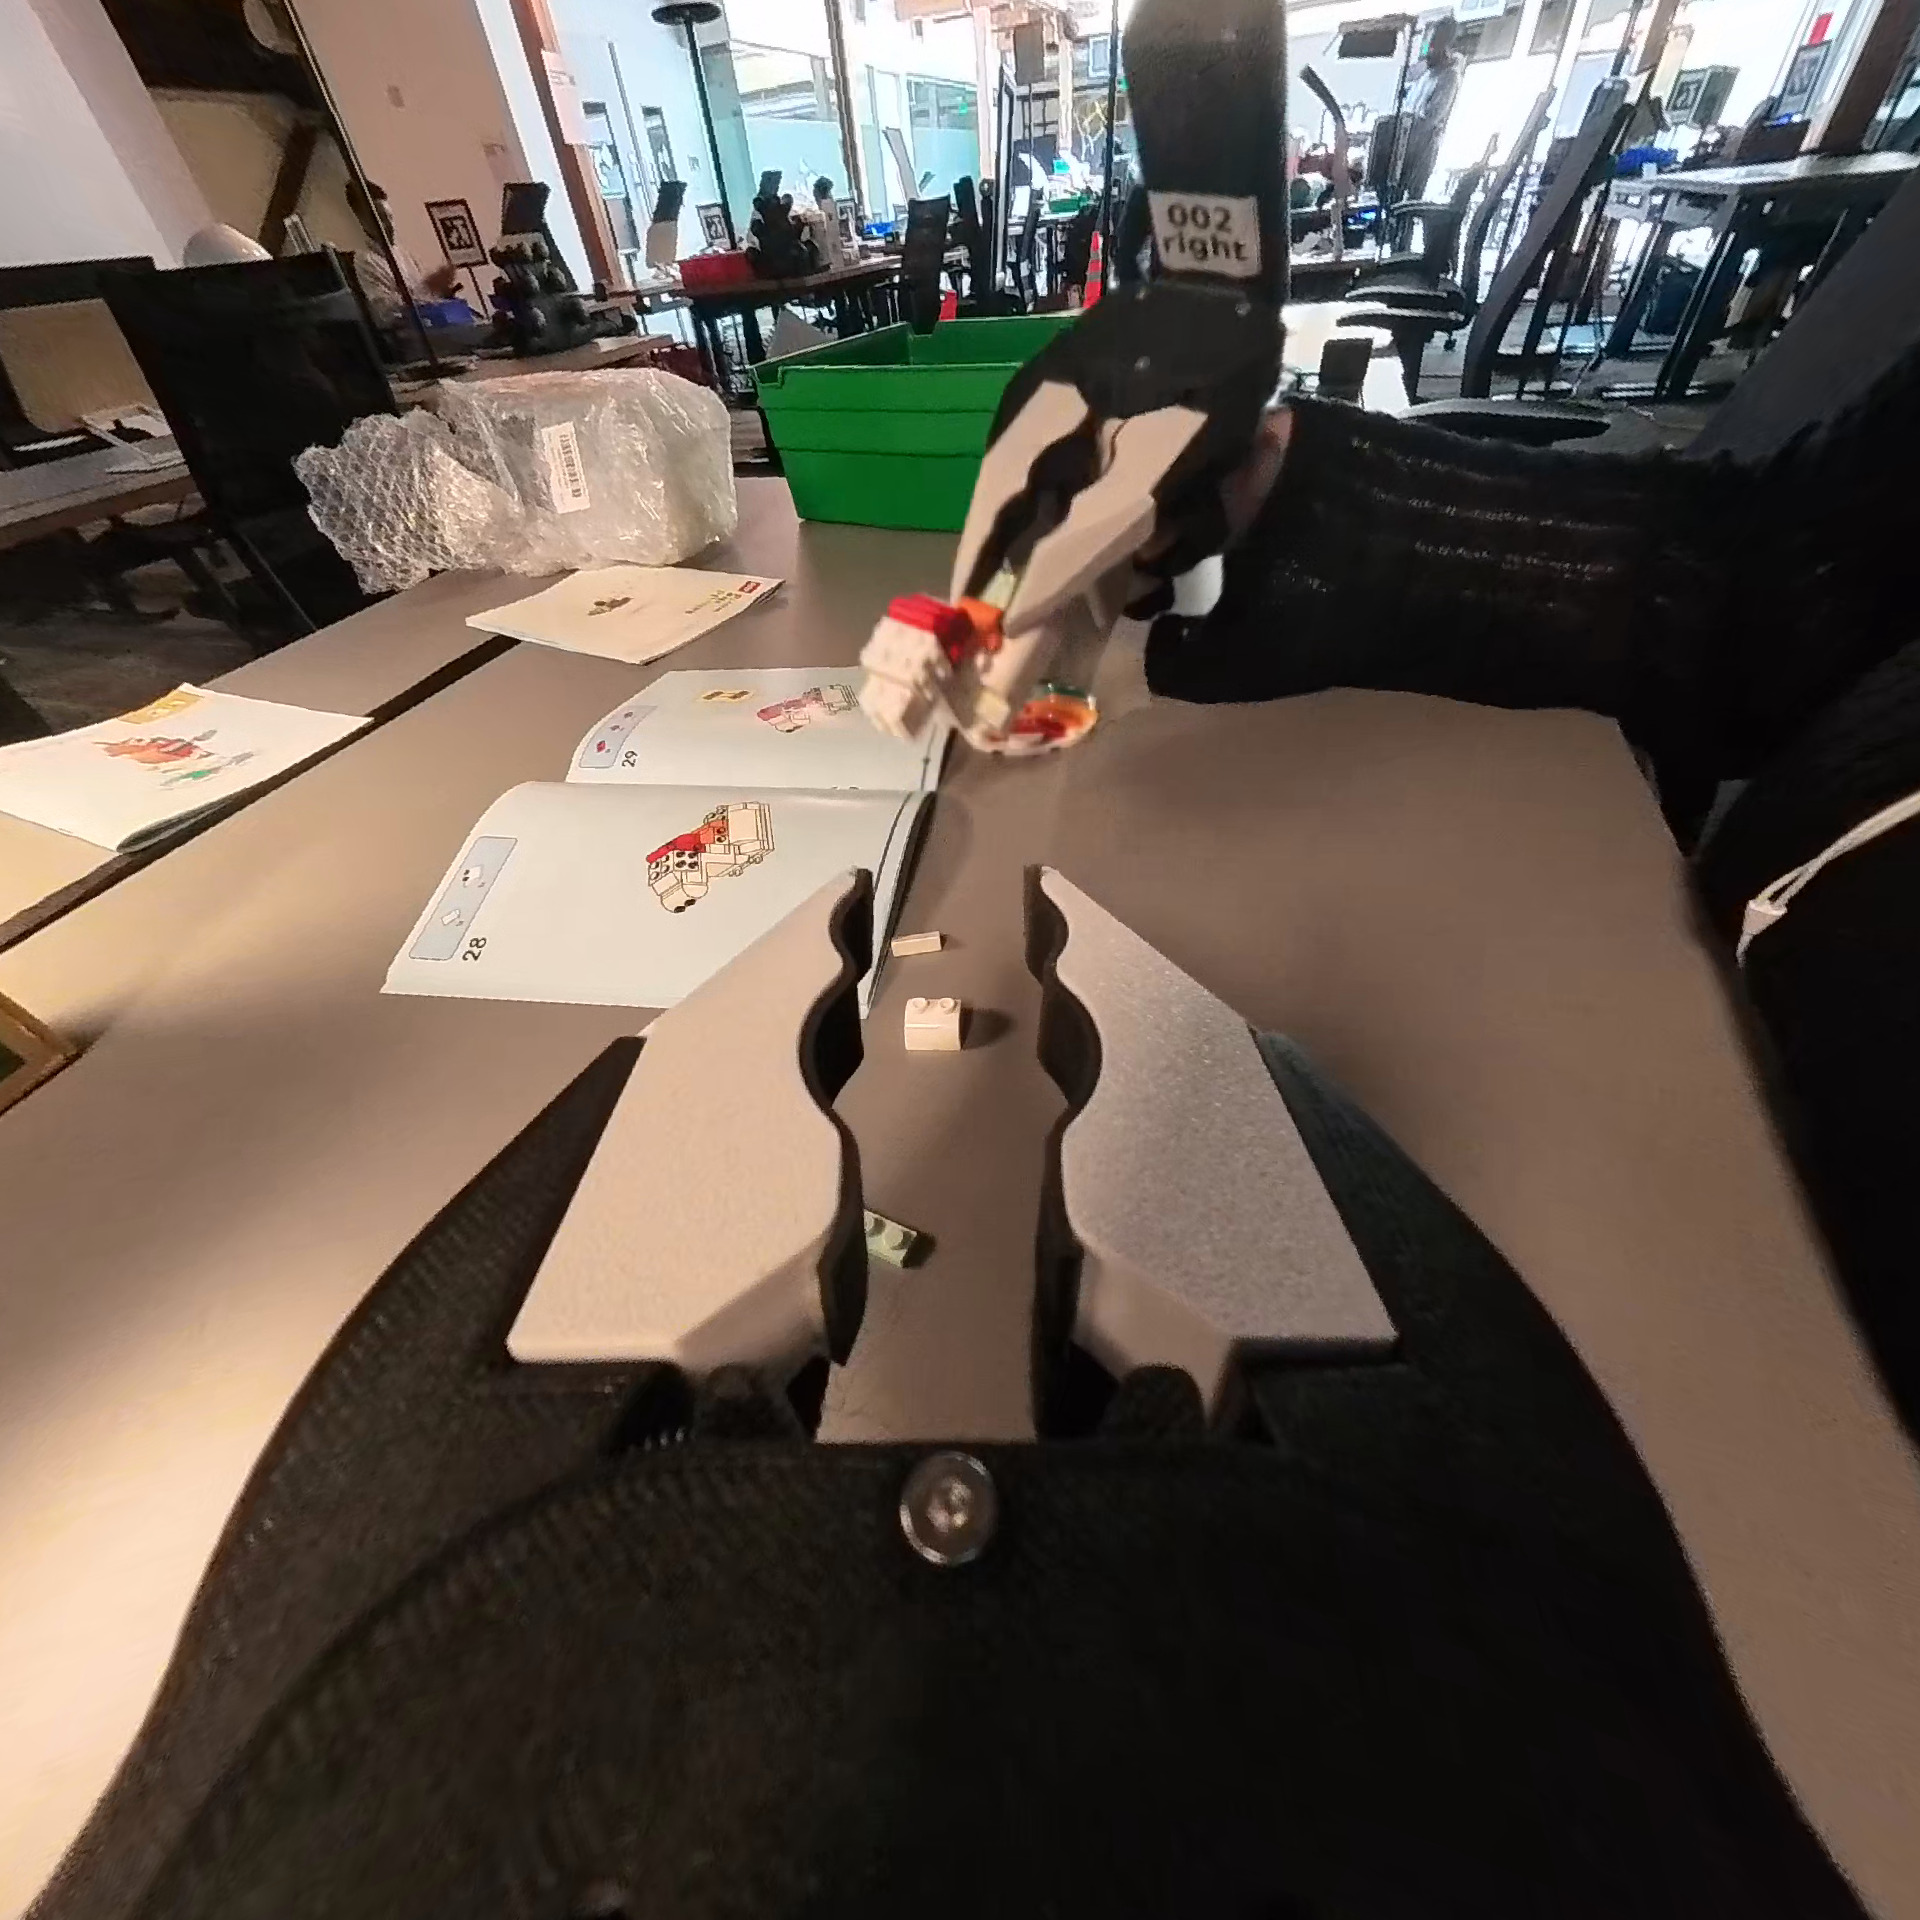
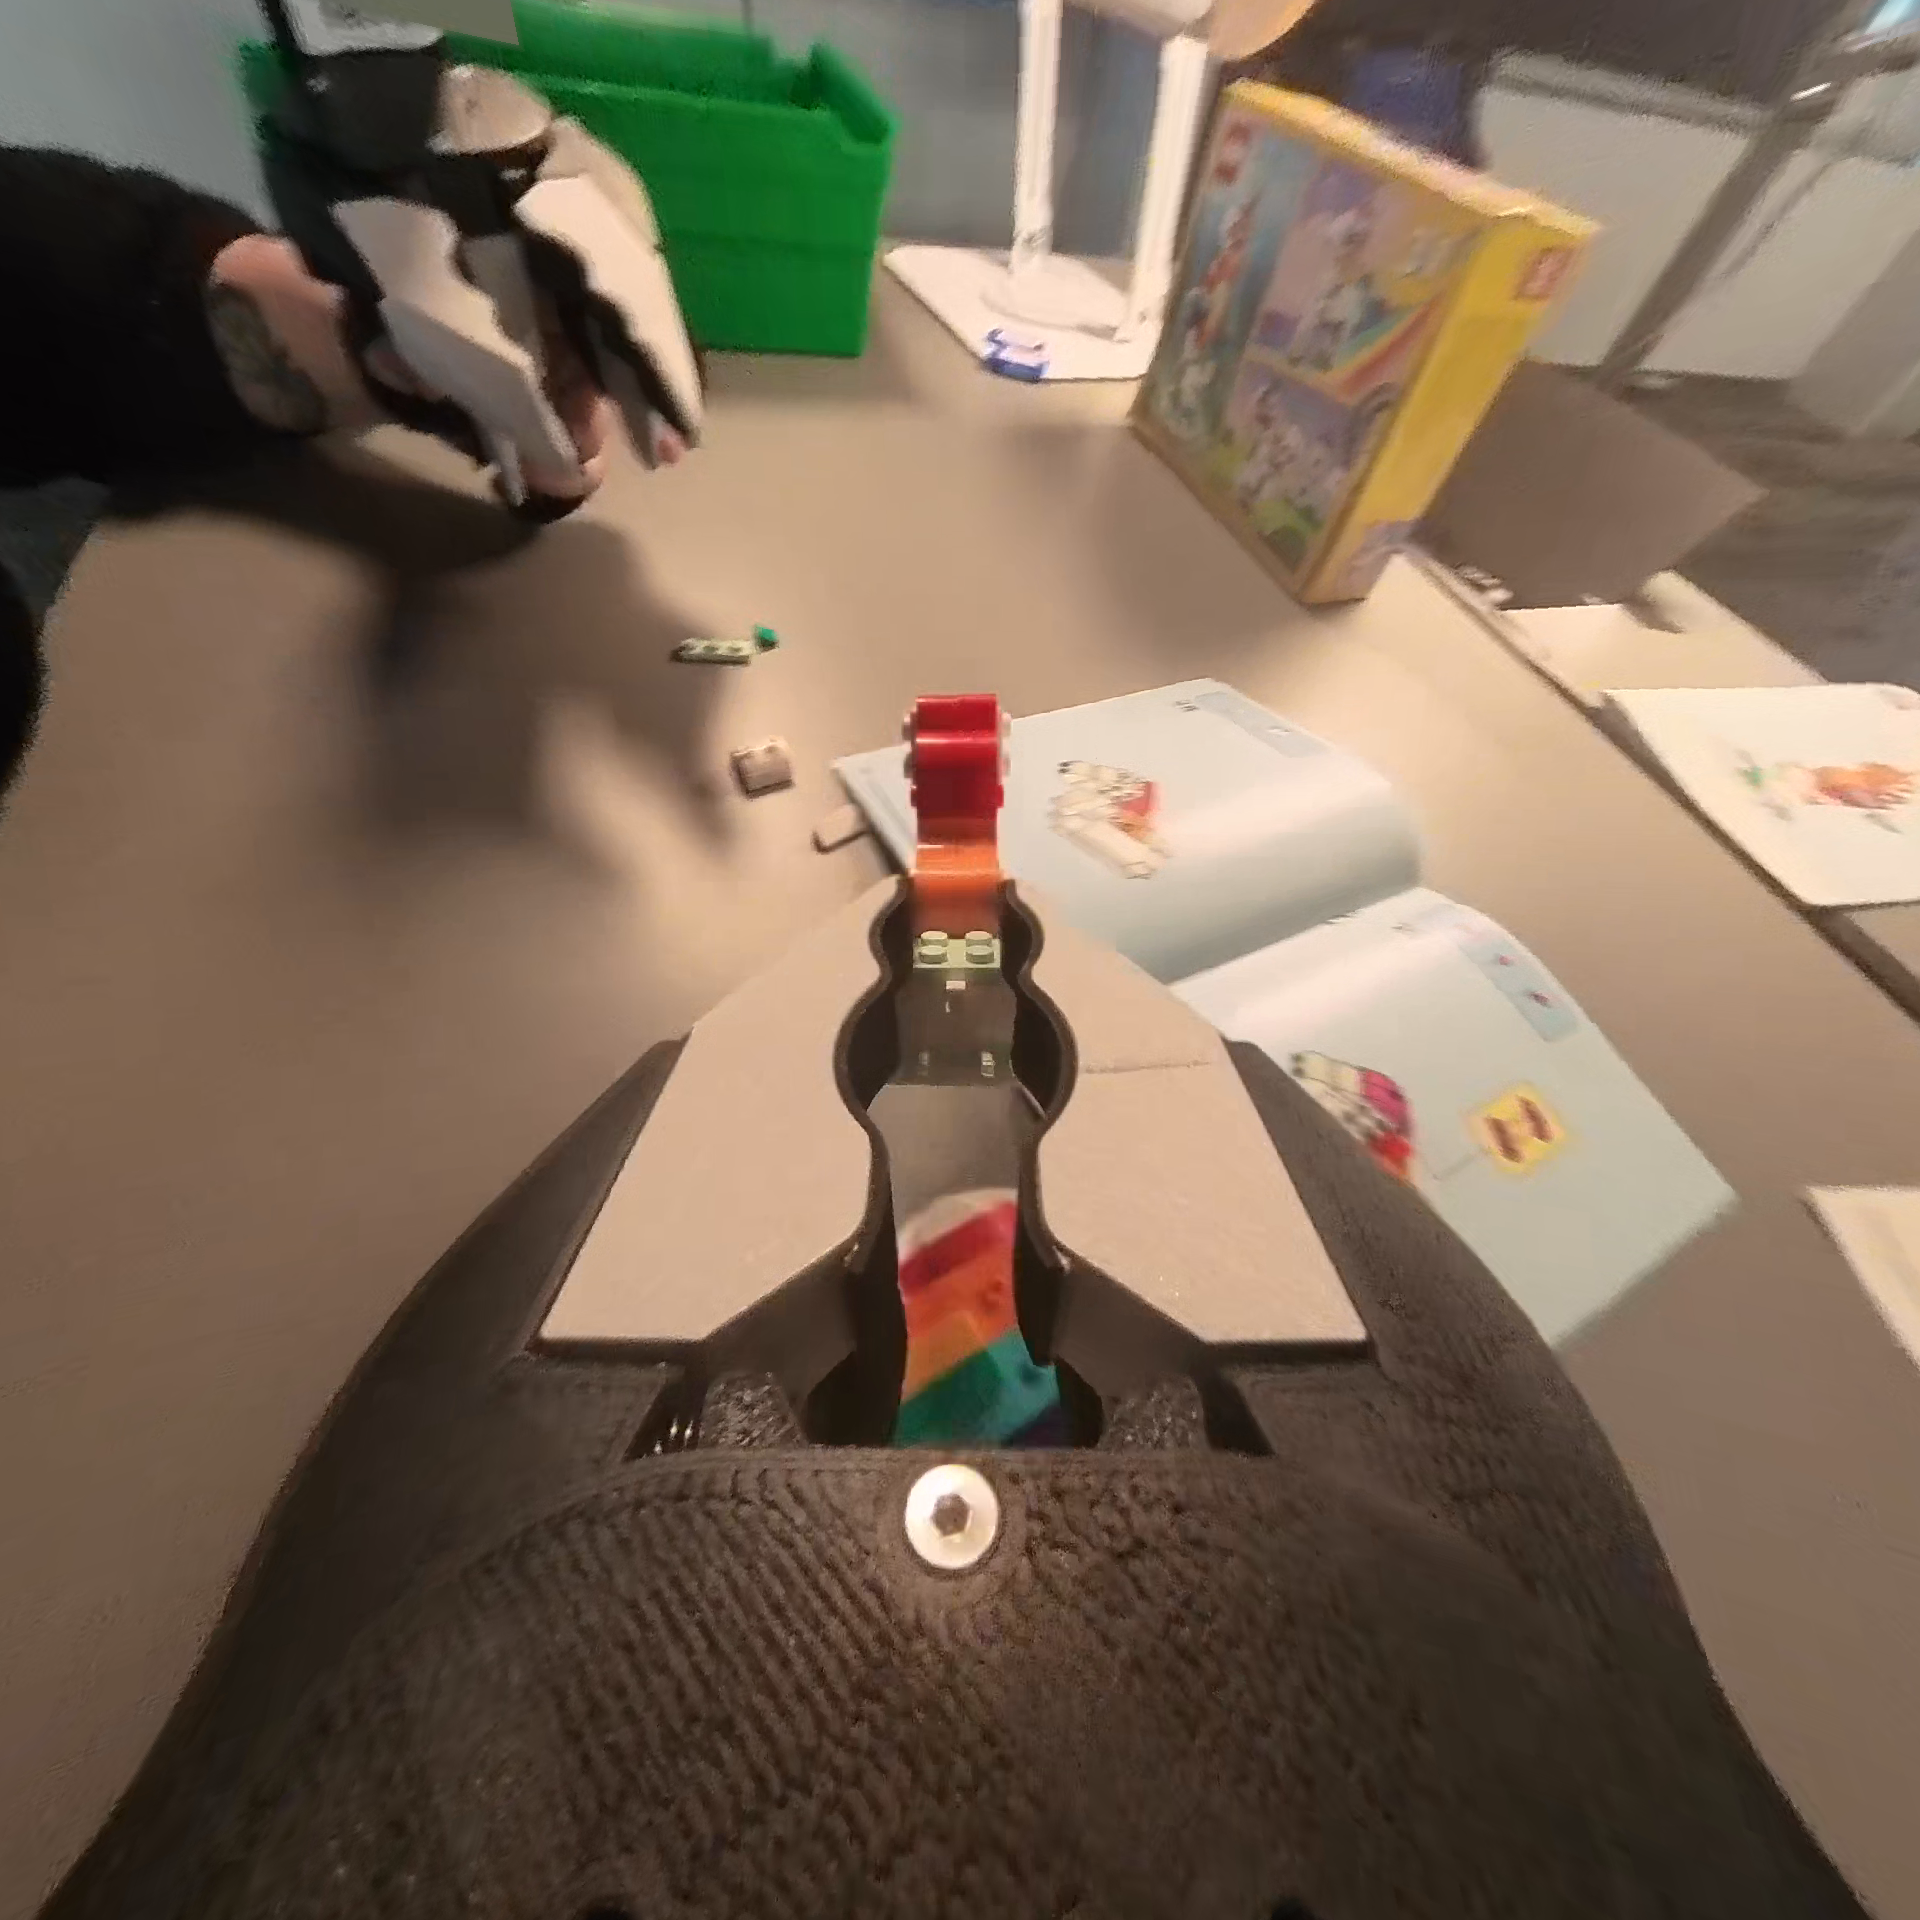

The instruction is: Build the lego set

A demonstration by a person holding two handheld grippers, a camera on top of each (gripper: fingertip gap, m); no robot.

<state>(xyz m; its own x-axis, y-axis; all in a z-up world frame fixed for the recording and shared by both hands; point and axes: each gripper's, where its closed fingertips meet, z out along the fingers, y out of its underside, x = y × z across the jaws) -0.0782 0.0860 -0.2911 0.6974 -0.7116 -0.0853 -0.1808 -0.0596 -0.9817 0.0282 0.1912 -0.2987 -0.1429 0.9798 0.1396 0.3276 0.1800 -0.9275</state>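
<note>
With our right gripper clamped on the half-built model and our left gripper wide and empty above the small white brick, we risk knocking it away.

**Gripper and hand pose, both wrist views**

Left gripper: jaws parted with a clear gap between the pale, wavy-edged fingers, held low over the table and angled forward and down. Nothing sits between the tips. In the right wrist view it appears at upper left, blurred, gripped by a hand in a dark sleeve.

Right gripper: jaws drawn close, clamping a small brick assembly at the tips. Seen from the left wrist view, it points downward and to the left.
</note>
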